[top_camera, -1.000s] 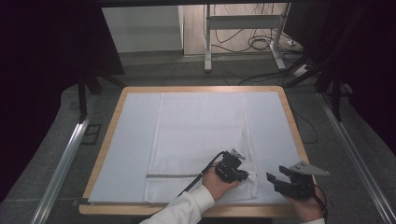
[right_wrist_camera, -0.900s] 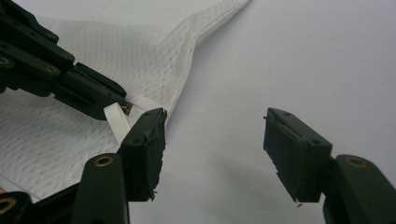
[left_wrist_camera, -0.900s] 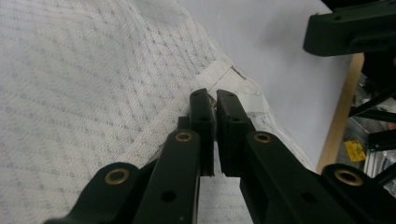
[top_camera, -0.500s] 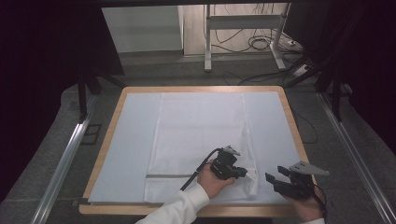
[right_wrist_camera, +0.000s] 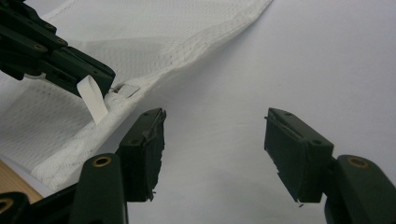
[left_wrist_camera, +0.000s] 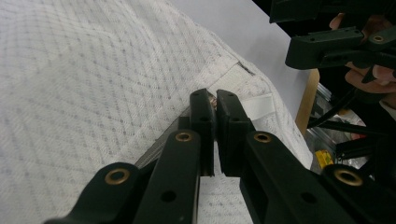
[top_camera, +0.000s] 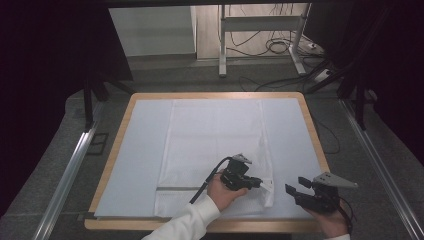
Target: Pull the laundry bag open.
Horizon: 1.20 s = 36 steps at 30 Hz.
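White mesh bag lies flat down the middle of the bench, on a pale sheet that covers most of the top; near corner of the bag is lifted off the sheet. Grey zip line runs across its near end. Small white tab hangs from the bag's edge, blank, no writing readable; no brand or label legible anywhere. Left gripper at that corner, fingers together and clamped on the mesh bag's hem by the zip end; in the high view it sits at the bag's near right corner. Right gripper just beside it over bare sheet, fingers wide apart, holding nothing; seen at bench's near right edge. Bench has a light wooden rim. Beyond: grey carpet floor, metal rails either side, a white-legged stand with loose cables at the back, dark surroundings
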### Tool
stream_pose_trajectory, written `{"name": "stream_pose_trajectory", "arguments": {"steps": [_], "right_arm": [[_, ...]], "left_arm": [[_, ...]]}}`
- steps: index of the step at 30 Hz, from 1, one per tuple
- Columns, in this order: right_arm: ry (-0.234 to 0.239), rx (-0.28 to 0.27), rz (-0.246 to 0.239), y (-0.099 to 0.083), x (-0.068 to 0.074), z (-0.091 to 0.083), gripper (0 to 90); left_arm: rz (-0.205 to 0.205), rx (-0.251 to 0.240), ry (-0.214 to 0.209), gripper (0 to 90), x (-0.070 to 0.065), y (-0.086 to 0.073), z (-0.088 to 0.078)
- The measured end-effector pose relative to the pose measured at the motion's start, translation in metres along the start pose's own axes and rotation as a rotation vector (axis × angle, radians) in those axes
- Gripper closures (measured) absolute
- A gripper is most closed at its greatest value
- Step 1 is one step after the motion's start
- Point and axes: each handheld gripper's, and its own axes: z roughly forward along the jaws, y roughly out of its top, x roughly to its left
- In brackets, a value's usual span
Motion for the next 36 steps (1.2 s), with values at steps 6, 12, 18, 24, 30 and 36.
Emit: {"name": "stream_pose_trajectory", "arguments": {"steps": [6,12,18,24,30,36], "right_arm": [[0.068,0.000,0.051,0.007,0.001,0.000,37.0],[0.115,0.037,0.086,0.018,0.003,0.005,37.2],[0.161,0.088,0.145,0.027,0.001,0.018,39.4],[0.172,0.135,0.193,0.032,-0.001,0.033,40.2],[0.197,0.164,0.215,0.032,0.001,0.040,42.8],[0.251,0.198,0.228,0.027,0.005,0.045,47.6]], "left_arm": [[0.000,-0.001,0.002,87.4,0.002,-0.001,-0.001],[0.004,-0.002,0.000,87.4,0.002,-0.001,-0.002],[0.005,-0.001,0.002,87.4,0.002,-0.001,-0.001],[0.008,-0.006,0.003,87.4,0.001,-0.002,-0.001],[0.006,-0.005,0.004,87.4,0.000,-0.003,0.002],[0.008,-0.002,0.005,87.4,-0.001,-0.004,0.004]]}}
